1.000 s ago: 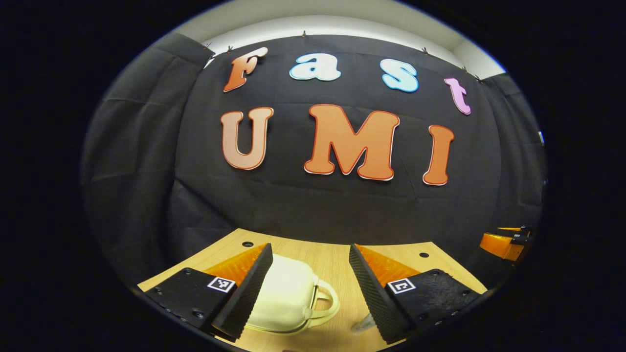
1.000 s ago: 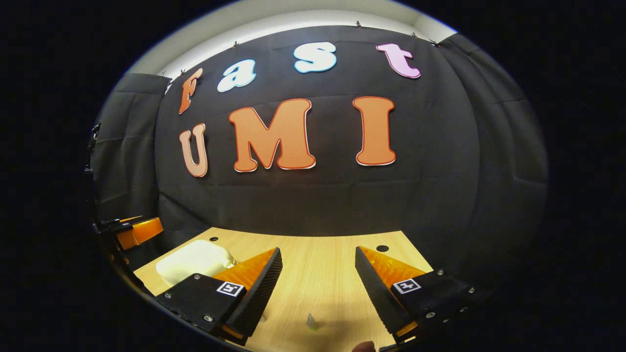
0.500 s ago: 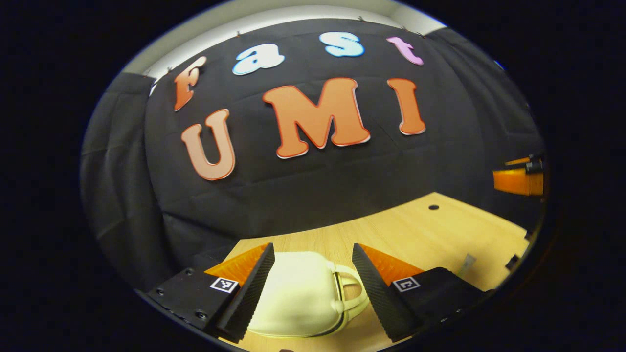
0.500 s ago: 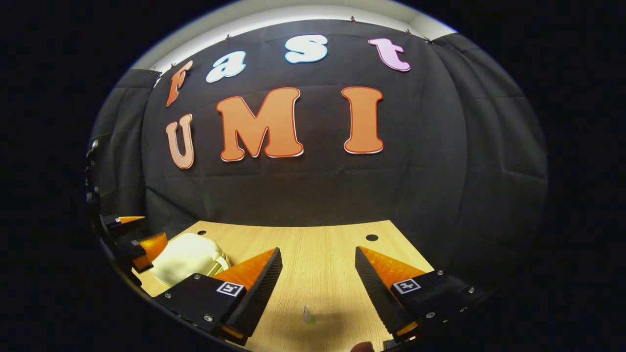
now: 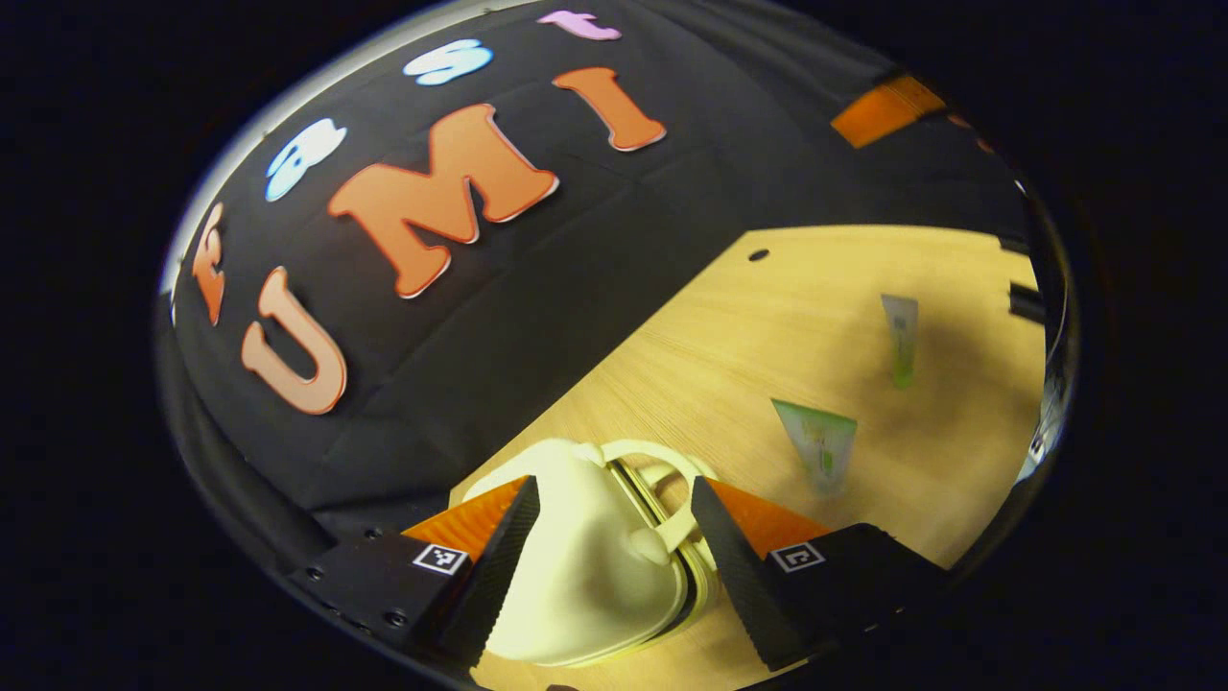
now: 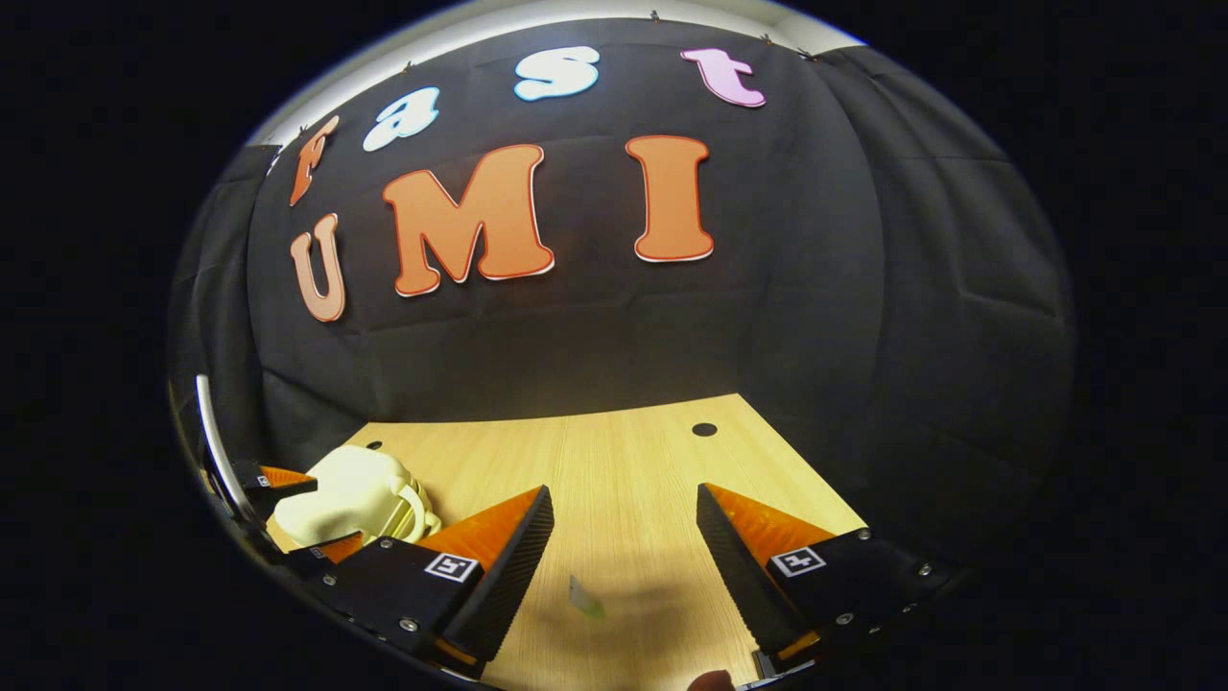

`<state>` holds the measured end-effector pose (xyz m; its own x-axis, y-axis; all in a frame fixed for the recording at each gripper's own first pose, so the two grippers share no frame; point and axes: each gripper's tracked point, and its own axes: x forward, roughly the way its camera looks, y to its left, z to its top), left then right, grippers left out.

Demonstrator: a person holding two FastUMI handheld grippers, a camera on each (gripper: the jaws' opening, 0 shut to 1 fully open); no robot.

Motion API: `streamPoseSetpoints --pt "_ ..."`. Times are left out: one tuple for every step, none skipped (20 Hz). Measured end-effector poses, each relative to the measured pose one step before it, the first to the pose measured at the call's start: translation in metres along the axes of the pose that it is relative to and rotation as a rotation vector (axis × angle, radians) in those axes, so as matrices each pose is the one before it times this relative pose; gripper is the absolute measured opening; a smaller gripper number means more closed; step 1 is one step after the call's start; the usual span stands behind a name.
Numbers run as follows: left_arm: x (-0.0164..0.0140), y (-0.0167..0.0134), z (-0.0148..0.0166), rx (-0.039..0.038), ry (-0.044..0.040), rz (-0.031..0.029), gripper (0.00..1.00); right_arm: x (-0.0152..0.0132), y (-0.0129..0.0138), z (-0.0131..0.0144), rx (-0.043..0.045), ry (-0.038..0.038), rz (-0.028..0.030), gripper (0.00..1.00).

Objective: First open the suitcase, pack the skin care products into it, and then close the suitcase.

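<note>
A small cream suitcase [image 5: 576,576] lies on the wooden table [image 5: 767,317], lid down, its handle [image 5: 662,475] pointing away from me. My left gripper [image 5: 612,489] is open and rolled to one side, its fingers on either side of the case without pressing on it. Two skin care tubes [image 5: 815,441] [image 5: 900,336] lie on the table to the right. In the right gripper view my right gripper [image 6: 624,494] hangs open above the table with one tube [image 6: 583,597] lying below its fingers. The suitcase [image 6: 350,489] sits far left there, with the left gripper [image 6: 307,513] around it.
The black cloth wall stands close behind the table's far edge [image 6: 547,422]. Small round holes [image 6: 704,429] [image 5: 758,255] mark the tabletop near that edge. Part of the right gripper [image 5: 883,110] shows at the upper right of the left gripper view.
My left gripper has rolled sideways and come down around the suitcase, which now sits deeper between its fingers. The right gripper has tipped slightly downward and stays open.
</note>
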<state>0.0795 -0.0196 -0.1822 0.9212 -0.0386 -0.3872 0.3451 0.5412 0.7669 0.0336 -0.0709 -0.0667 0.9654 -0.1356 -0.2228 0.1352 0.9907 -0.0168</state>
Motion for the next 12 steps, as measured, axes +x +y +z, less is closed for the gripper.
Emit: streamPoseSetpoints --pt "0.00634 -0.00710 -0.00374 0.05140 0.01028 -0.01485 0.98 -0.00083 -0.00426 -0.00223 -0.00128 0.00894 -0.00679 0.95" --pt "0.00627 -0.00582 -0.00177 0.04851 0.01063 -0.00660 0.99 -0.00123 -0.00346 -0.00196 0.00147 0.00469 -0.00693 0.95" --pt "0.00503 -0.00268 -0.00203 0.04859 0.01146 0.00542 0.98 -0.00074 -0.00335 -0.00028 0.00419 0.00358 -0.00626 0.95" --pt "0.00548 -0.00250 -0.00092 0.04434 0.01620 0.00433 0.99 -0.00010 -0.00387 -0.00103 0.00480 0.00357 -0.00714 0.95" --pt "0.00539 -0.00079 -0.00245 0.03679 0.01493 0.01058 0.98 -0.00007 -0.00409 -0.00034 0.00355 0.00344 -0.00895 0.95" --pt "0.00376 -0.00344 -0.00023 0.02803 0.00931 -0.00519 0.98 0.00036 -0.00457 -0.00046 0.00298 0.00417 -0.00760 0.95" --pt "0.00622 -0.00456 -0.00177 0.01883 0.01420 -0.01089 0.98 0.00067 -0.00407 -0.00124 0.00296 0.00478 -0.00769 0.95" --pt "0.00622 -0.00537 -0.00082 0.01540 0.01094 -0.01258 0.98 0.00067 -0.00399 -0.00008 0.00377 0.00532 -0.00709 0.95" --pt "0.00679 -0.00421 -0.00387 0.01567 0.01791 -0.01131 0.98 0.00049 -0.00444 -0.00030 0.00491 0.00519 -0.00511 0.95" --pt "0.00330 -0.00405 -0.00214 0.01408 0.01603 -0.01127 0.98 0.00063 -0.00298 -0.00006 0.00664 0.00462 -0.00557 0.95" --pt "0.00521 -0.00079 -0.00329 0.00879 0.01535 -0.00632 0.98 0.00027 -0.00308 0.00108 0.00610 0.00046 -0.00522 0.95" --pt "0.00324 0.00037 -0.00164 0.00616 0.00665 0.00292 0.98 0.00002 -0.00326 0.00044 0.00275 -0.00088 -0.00642 0.95"
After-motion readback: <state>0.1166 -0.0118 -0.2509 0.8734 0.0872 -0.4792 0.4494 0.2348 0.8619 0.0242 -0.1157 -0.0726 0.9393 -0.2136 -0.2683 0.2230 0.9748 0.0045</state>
